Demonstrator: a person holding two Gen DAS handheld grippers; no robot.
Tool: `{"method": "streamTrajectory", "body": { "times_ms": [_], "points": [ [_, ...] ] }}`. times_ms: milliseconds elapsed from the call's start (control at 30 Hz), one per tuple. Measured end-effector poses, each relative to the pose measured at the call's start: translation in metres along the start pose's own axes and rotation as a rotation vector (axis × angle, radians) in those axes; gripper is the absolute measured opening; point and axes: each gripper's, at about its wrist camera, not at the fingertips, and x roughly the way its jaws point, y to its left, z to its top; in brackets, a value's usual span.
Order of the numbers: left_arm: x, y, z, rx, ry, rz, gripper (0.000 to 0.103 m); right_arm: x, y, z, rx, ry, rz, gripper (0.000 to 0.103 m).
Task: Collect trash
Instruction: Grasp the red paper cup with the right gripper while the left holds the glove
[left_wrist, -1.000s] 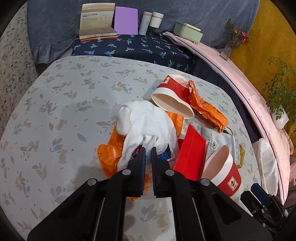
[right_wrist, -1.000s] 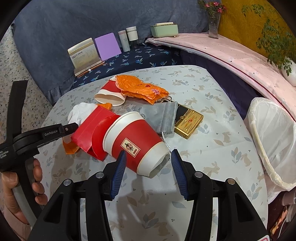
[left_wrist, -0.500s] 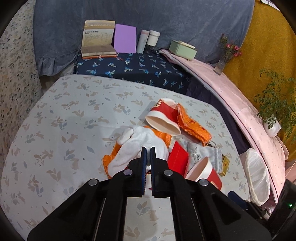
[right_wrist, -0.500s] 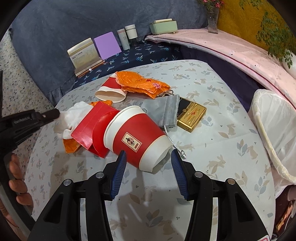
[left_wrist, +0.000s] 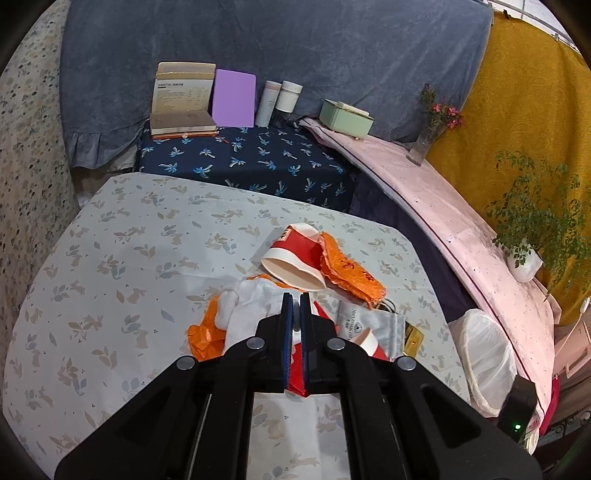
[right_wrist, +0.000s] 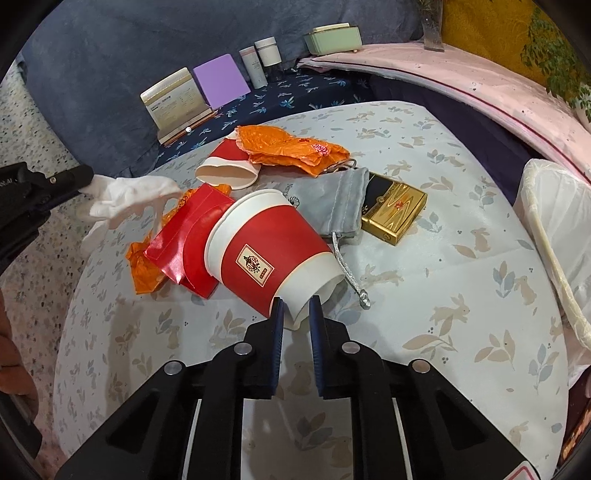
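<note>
My left gripper (left_wrist: 293, 314) is shut on a white tissue (left_wrist: 245, 306) and holds it lifted above the table; the tissue also shows in the right wrist view (right_wrist: 129, 197), hanging from the left gripper (right_wrist: 83, 181). My right gripper (right_wrist: 296, 314) is shut on the base rim of a red paper cup (right_wrist: 269, 251) that lies tilted on a red paper box (right_wrist: 188, 236). A second red cup (right_wrist: 227, 164) lies on its side, with an orange wrapper (right_wrist: 291, 147) beside it. Another orange wrapper (right_wrist: 142, 266) lies under the red box.
A grey drawstring pouch (right_wrist: 340, 199) and a gold box (right_wrist: 395, 214) lie right of the cup. A bin with a white liner (right_wrist: 557, 229) stands off the table's right edge. Books, bottles and a green box (left_wrist: 345, 116) stand at the back.
My left gripper has risen and pulled back, lifting the white tissue off the pile. My right gripper has closed from wide open onto the red cup's base.
</note>
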Motion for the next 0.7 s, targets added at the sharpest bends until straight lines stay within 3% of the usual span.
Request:
{"method": "streamTrajectory", "body": {
  "times_ms": [200, 500, 700],
  "points": [
    [-0.002, -0.014, -0.003, 0.020, 0.004, -0.018, 0.003, -0.003, 0.000, -0.001, 0.007, -0.004, 0.027, 0.001],
    [-0.006, -0.039, -0.005, 0.050, 0.006, -0.048, 0.003, -0.033, 0.001, 0.006, -0.014, -0.079, 0.055, 0.001],
    [-0.012, -0.047, -0.005, 0.051, -0.007, -0.048, 0.003, -0.037, -0.004, 0.009, -0.014, -0.071, 0.040, 0.004]
  ]
}}
